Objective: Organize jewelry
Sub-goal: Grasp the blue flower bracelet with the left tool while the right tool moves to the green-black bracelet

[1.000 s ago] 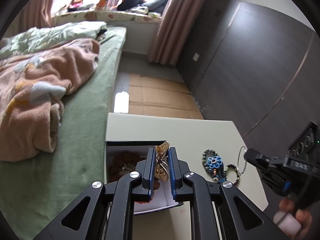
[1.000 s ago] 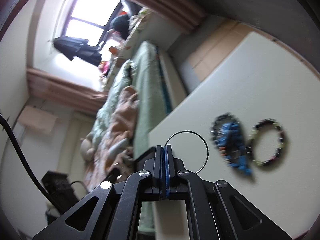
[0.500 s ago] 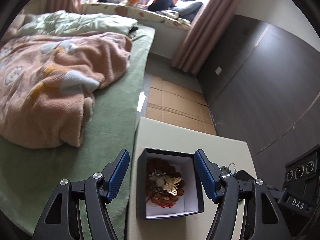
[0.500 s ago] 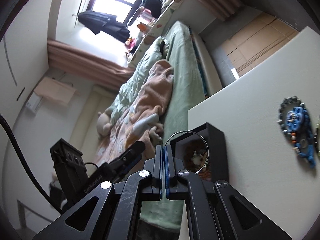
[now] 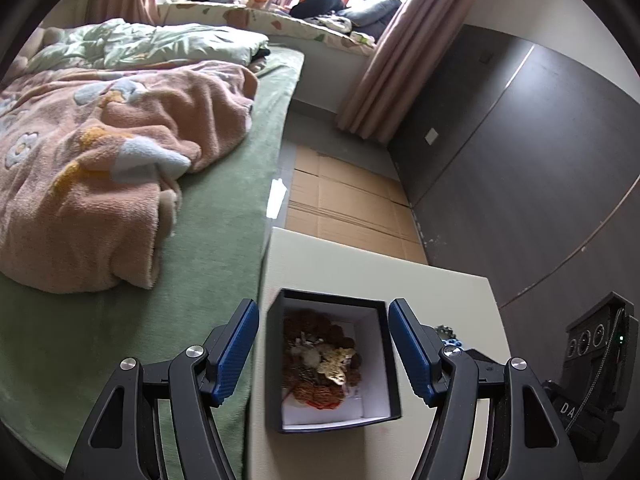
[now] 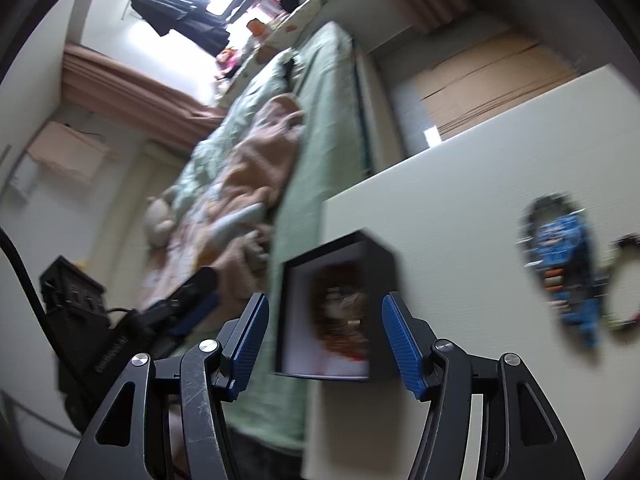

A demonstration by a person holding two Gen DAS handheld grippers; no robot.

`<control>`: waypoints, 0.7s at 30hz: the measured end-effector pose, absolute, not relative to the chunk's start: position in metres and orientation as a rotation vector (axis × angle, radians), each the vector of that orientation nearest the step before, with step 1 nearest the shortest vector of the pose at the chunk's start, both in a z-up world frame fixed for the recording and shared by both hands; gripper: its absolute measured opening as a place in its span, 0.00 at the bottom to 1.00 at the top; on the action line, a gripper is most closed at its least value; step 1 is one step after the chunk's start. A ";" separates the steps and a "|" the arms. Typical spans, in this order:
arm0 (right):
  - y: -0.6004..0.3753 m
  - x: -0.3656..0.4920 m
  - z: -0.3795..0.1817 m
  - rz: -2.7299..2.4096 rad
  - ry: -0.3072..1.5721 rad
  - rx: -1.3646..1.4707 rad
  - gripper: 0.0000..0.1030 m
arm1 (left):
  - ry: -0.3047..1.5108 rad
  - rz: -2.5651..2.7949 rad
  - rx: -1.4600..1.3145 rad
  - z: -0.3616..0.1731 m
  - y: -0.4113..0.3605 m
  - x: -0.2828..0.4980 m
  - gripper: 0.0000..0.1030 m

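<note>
A: Where's the jewelry?
B: Most of it sits in the black box (image 5: pixel 334 360), white inside, lower centre of the left wrist view: a gold butterfly piece (image 5: pixel 335 362) on top of brown beaded strands (image 5: pixel 308 322). Box is at the near left corner of the cream table (image 5: pixel 360 272).
A: Anything outside it?
B: Blue beaded piece (image 6: pixel 568 268) lies on the table, right of the box in the right wrist view, with a dark bead bracelet (image 6: pixel 624 284) just beside it at the frame's right edge. Both blurred.
A: Left gripper?
B: Left gripper (image 5: pixel 323 354) has its jaws spread, blue pads either side of the box, not touching it. Nothing held.
A: Right?
B: Right gripper (image 6: pixel 325 344) has its jaws opening, box framed between them, pads clear of it. Frame is motion-blurred.
A: Surroundings?
B: Green bed (image 5: pixel 120 320) with a pink blanket (image 5: pixel 100 160) to the left, cardboard (image 5: pixel 344 208) on the floor beyond the table.
</note>
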State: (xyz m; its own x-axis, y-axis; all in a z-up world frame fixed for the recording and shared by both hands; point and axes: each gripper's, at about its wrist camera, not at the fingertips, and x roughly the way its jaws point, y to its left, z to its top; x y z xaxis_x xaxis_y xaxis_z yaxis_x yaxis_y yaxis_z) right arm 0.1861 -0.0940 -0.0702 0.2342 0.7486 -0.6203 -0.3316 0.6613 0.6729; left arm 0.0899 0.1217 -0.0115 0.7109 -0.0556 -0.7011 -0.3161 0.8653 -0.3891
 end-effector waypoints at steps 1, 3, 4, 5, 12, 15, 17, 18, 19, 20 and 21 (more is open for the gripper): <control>-0.104 0.186 -0.068 0.752 1.094 0.439 0.58 | 0.776 0.146 -0.515 -0.011 0.119 0.091 0.66; -0.121 0.187 -0.065 0.711 1.084 0.434 0.58 | 0.780 0.131 -0.505 -0.011 0.112 0.094 0.66; -0.132 0.187 -0.063 0.681 1.082 0.428 0.58 | 0.782 0.122 -0.496 -0.011 0.107 0.096 0.66; -0.143 0.188 -0.062 0.653 1.078 0.423 0.59 | 0.782 0.116 -0.490 -0.011 0.103 0.097 0.66; -0.197 0.193 -0.060 0.530 1.090 0.418 0.59 | 0.789 0.074 -0.446 -0.012 0.071 0.105 0.66; -0.208 0.194 -0.062 0.497 1.109 0.410 0.59 | 0.798 0.051 -0.421 -0.013 0.052 0.111 0.66; -0.216 0.194 -0.065 0.487 1.124 0.420 0.59 | 0.802 0.032 -0.404 -0.015 0.039 0.116 0.66; -0.221 0.194 -0.066 0.479 1.130 0.428 0.59 | 0.804 0.024 -0.392 -0.015 0.032 0.118 0.66; -0.226 0.194 -0.067 0.472 1.133 0.437 0.59 | 0.804 0.018 -0.382 -0.015 0.026 0.120 0.66; -0.233 0.195 -0.069 0.457 1.139 0.456 0.59 | 0.807 0.002 -0.362 -0.017 0.016 0.124 0.66; -0.238 0.195 -0.070 0.442 1.145 0.476 0.59 | 0.811 -0.009 -0.351 -0.018 0.010 0.127 0.66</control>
State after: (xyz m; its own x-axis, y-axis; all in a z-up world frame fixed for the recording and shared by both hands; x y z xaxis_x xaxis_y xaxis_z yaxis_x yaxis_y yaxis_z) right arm 0.1955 -0.2375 -0.0695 0.3495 0.5601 -0.7511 -0.0891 0.8179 0.5684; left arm 0.1270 0.0098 -0.0176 0.6921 -0.1413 -0.7078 -0.1250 0.9424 -0.3103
